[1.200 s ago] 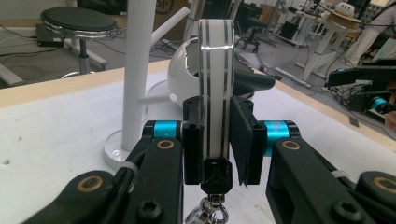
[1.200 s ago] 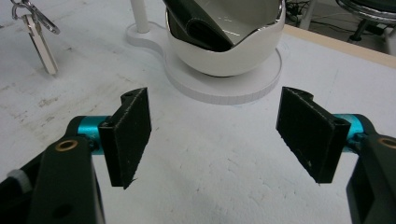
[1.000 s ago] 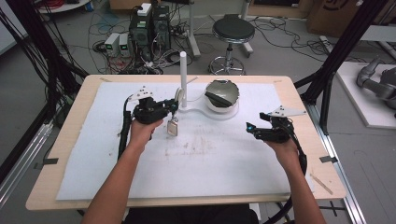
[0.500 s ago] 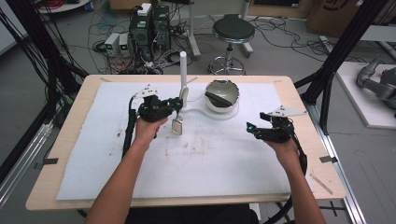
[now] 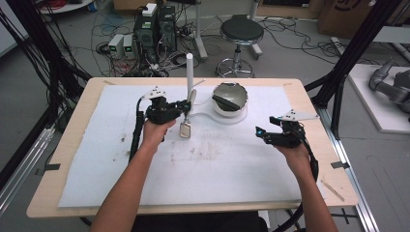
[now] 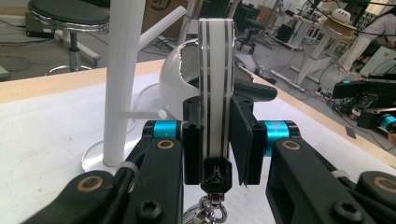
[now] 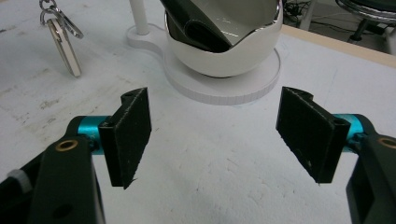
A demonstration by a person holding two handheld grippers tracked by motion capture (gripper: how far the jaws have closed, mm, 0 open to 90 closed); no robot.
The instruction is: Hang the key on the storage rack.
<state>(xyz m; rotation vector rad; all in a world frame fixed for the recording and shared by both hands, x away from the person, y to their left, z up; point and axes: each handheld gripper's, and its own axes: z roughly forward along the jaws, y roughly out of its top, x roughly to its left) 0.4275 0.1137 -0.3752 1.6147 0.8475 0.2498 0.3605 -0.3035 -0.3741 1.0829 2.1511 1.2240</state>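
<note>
Plainly, my bench [image 5: 72,159] carries one white mat, laid flat as a work surface, and ahead of both my claws stands one white stand: a round base bearing one egg-shaped bowl [image 5: 231,99] with a dark piece lying inside, and one upright post [image 5: 190,72] with short pegs, meant, I judge, for hanging things. My left claw [image 5: 186,107] is pinching one key fob [image 6: 215,88], a white strip with two dark stripes, held upright between the pads with its metal ring [image 6: 205,215] dangling below; I keep it just beside the post, close to a peg, so the ring can be hooked on. My right claw [image 7: 217,135] hangs spread and holding nothing, well to the right of the bowl, low over the mat, waiting its turn.
</note>
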